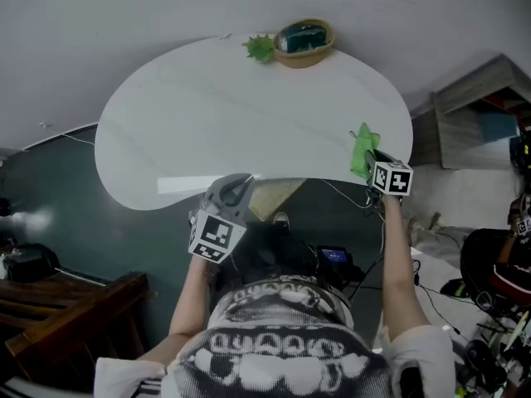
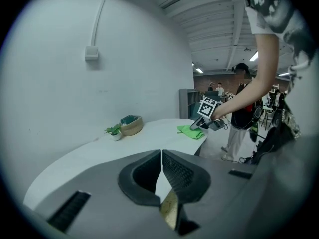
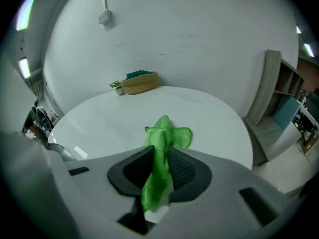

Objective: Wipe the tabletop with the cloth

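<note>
A bright green cloth (image 1: 362, 150) lies bunched on the right edge of the white oval tabletop (image 1: 241, 114). My right gripper (image 1: 371, 157) is shut on the cloth's near end; the cloth (image 3: 164, 141) runs out from between its jaws onto the table. From the left gripper view the cloth (image 2: 192, 131) and the right gripper (image 2: 199, 125) show at the table's far end. My left gripper (image 1: 236, 191) sits over the table's near edge, jaws closed together with nothing between them (image 2: 161, 158).
A woven basket (image 1: 304, 41) with a dark teal thing inside and a small green plant (image 1: 260, 48) stand at the table's far edge by the wall. A grey shelf unit (image 1: 473, 114) stands to the right. Wooden furniture (image 1: 75, 305) and cables lie on the floor.
</note>
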The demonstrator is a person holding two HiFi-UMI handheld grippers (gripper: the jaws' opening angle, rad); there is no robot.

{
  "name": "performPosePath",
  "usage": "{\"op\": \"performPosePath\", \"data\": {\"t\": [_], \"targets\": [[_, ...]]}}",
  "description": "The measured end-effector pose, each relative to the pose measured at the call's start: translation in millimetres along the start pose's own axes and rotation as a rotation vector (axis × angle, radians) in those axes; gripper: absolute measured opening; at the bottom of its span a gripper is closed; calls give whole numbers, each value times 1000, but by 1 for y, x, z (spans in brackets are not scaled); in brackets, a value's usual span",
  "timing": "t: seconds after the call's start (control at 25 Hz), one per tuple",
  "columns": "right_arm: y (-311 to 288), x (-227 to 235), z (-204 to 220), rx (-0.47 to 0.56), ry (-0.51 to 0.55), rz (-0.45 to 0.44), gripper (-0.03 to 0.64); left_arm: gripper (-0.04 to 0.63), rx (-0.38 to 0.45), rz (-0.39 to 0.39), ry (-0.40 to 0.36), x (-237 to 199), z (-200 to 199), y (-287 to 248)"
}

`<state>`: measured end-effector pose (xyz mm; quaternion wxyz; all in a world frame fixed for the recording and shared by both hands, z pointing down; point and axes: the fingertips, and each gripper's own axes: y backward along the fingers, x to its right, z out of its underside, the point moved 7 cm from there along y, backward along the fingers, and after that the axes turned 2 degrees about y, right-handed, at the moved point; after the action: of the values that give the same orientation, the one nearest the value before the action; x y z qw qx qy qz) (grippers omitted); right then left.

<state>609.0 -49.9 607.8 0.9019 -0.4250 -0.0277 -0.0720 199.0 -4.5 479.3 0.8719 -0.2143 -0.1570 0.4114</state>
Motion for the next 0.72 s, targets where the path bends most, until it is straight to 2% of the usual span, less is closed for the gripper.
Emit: {"op": "performPosePath", "data": {"t": [0.4, 0.56, 0.72], "targets": [[54, 88, 48, 7, -119, 153, 86, 8, -8, -24, -7, 29, -10, -1], [58, 97, 52, 21, -137, 167, 86, 8, -18, -43, -2, 38, -8, 5], [56, 82, 47, 51, -146, 151, 86, 8, -42, -75, 14, 38, 5, 19]]}}
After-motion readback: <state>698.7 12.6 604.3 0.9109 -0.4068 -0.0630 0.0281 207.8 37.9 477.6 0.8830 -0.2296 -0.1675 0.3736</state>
